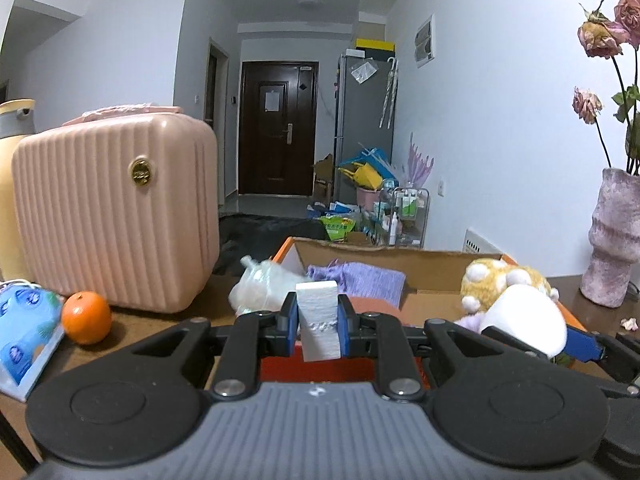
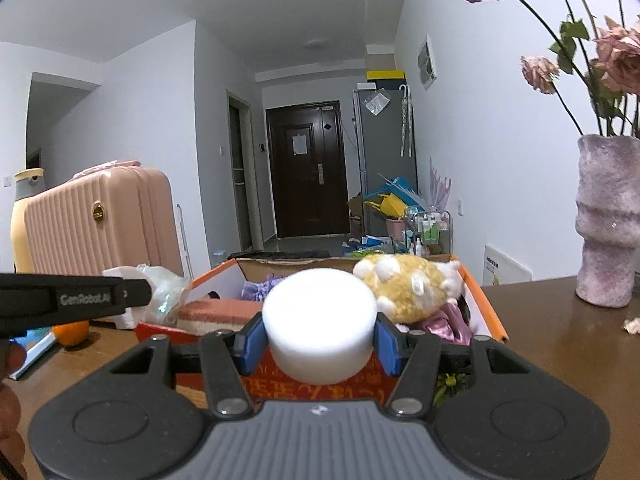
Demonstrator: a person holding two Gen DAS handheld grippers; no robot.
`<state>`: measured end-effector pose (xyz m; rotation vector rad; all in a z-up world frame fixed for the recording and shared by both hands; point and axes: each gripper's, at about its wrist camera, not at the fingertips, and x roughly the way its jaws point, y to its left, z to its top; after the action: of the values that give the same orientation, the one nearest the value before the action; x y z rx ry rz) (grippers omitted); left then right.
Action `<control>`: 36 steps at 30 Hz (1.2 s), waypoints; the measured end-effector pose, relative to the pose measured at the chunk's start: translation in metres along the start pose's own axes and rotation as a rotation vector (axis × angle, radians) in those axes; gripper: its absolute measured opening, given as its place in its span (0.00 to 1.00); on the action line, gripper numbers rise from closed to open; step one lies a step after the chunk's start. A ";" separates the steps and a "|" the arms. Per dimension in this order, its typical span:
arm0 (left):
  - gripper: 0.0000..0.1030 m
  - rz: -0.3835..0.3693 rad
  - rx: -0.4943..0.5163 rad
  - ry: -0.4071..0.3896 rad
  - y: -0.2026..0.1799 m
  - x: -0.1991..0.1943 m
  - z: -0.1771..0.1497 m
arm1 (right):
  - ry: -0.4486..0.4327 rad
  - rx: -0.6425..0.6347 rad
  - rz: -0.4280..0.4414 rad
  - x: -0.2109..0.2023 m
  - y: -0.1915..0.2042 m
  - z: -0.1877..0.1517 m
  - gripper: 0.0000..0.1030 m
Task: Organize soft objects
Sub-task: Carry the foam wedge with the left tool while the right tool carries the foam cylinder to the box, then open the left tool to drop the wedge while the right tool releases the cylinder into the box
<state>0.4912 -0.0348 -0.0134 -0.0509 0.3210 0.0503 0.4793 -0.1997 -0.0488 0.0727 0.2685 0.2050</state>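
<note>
My left gripper [image 1: 318, 326] is shut on a white foam block [image 1: 318, 316], held upright just before the near wall of the open cardboard box [image 1: 424, 264]. My right gripper [image 2: 320, 340] is shut on a white foam cylinder [image 2: 320, 324], held over the box's near end; the cylinder also shows in the left wrist view [image 1: 524, 316]. In the box [image 2: 484, 312] lie a yellow plush toy [image 2: 404, 286], a purple knitted cloth [image 1: 360, 278], a pink sponge [image 2: 218, 312] and pink fabric [image 2: 450, 322]. A clear plastic bag [image 1: 260, 286] lies against the box's left side.
A pink ribbed case [image 1: 116, 208] stands at the left on the brown table [image 2: 560, 344], with an orange [image 1: 86, 317] and a blue printed pack [image 1: 24, 324] before it. A purple vase [image 2: 608, 220] with dried roses stands at the right. A hallway with clutter lies beyond.
</note>
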 end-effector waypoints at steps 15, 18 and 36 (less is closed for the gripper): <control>0.19 -0.007 0.007 -0.071 -0.017 0.050 0.027 | -0.069 -0.051 0.002 0.057 -0.006 0.023 0.53; 0.19 0.001 0.010 -0.078 -0.019 0.060 0.030 | -0.082 -0.068 0.000 0.069 -0.006 0.028 0.53; 0.80 0.067 -0.045 -0.083 -0.005 0.074 0.035 | -0.106 -0.108 -0.092 0.090 -0.003 0.033 0.91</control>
<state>0.5723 -0.0349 -0.0039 -0.0827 0.2388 0.1261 0.5739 -0.1850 -0.0407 -0.0353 0.1541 0.1236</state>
